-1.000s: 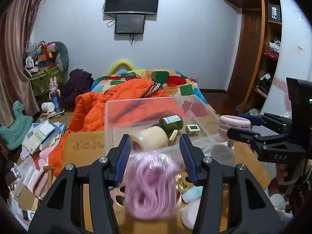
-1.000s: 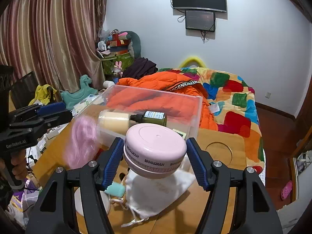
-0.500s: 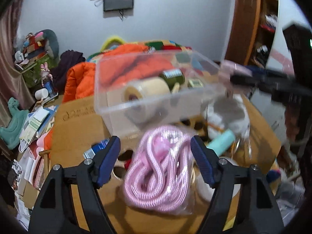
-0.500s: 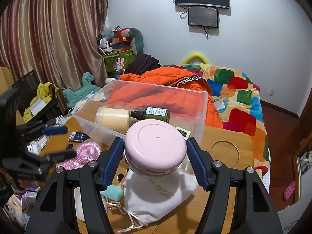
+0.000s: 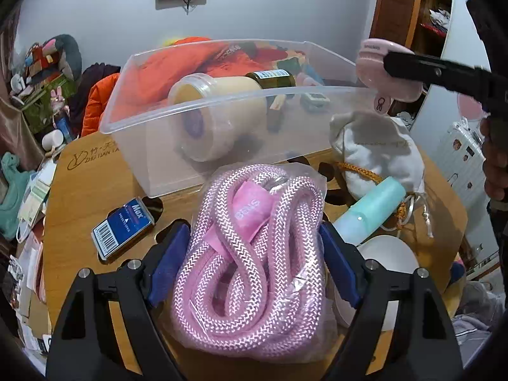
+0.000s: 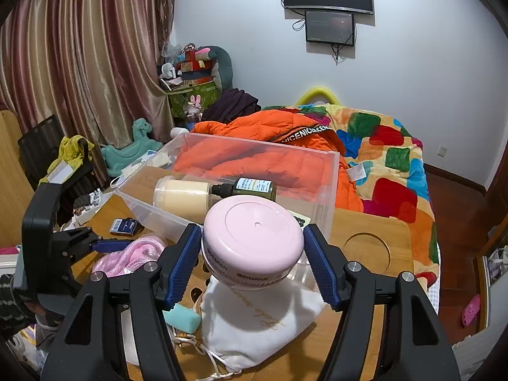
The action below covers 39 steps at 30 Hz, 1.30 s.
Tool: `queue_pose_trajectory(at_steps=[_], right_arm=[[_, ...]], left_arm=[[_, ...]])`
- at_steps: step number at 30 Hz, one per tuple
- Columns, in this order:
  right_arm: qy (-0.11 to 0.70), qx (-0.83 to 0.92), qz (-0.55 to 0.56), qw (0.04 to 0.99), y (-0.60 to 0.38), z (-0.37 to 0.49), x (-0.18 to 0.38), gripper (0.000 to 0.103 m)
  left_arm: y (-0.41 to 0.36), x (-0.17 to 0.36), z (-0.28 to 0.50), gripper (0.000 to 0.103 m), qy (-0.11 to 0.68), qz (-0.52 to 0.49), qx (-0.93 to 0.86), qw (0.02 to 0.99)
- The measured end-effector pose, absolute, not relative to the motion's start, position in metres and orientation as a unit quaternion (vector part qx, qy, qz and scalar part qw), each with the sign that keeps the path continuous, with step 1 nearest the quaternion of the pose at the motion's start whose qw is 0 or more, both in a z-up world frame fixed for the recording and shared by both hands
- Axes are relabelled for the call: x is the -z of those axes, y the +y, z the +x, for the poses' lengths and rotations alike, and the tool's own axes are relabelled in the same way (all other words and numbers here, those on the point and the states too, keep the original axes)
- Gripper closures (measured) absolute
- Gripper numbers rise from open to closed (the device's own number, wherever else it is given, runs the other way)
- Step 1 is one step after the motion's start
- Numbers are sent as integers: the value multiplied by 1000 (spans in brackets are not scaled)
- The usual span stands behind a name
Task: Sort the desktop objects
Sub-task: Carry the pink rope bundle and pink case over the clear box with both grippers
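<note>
Pink rope bundle (image 5: pixel 250 254) lower now, on table (image 5: pixel 82 174), left claw (image 5: pixel 250 266) opening.

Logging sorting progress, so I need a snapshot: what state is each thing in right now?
Left hand-held gripper: jaws opening, pink rope bundle between them.
Pink rope bundle: bagged, lying on the table.
Right hand-held gripper: gripping the pink jar.
Pink jar: lidded, held aloft.
Clear bin: open, holding bottles.

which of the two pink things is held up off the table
The round pink jar, clamped in the right claw above the white pouch; the bagged pink rope lies on the table.
</note>
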State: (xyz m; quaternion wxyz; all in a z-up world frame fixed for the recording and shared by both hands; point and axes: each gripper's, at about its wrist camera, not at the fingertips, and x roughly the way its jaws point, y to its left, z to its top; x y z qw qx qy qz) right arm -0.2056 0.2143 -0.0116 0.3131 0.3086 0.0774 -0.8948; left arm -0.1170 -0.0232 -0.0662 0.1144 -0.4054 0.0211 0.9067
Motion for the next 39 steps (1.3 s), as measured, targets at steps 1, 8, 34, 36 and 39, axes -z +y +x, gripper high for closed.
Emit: queue_pose_trajectory(at_steps=[1, 8, 34, 36, 39], right_arm=[[76, 895, 309, 313, 214, -206, 12, 40], [79, 894, 311, 313, 211, -204, 11, 40], [84, 885, 338, 308, 190, -250, 16, 41], [87, 883, 341, 310, 187, -251, 20, 41], [91, 880, 346, 314, 184, -253, 26, 42]], left_arm=[[-23, 67, -116, 22, 25, -403, -908, 113], [-26, 65, -109, 40, 9, -390, -913, 115], [-63, -16, -87, 51, -50, -281, -954, 92], [-65, -23, -94, 51, -54, -279, -954, 96], [-65, -28, -108, 51, -53, -283, -953, 98]])
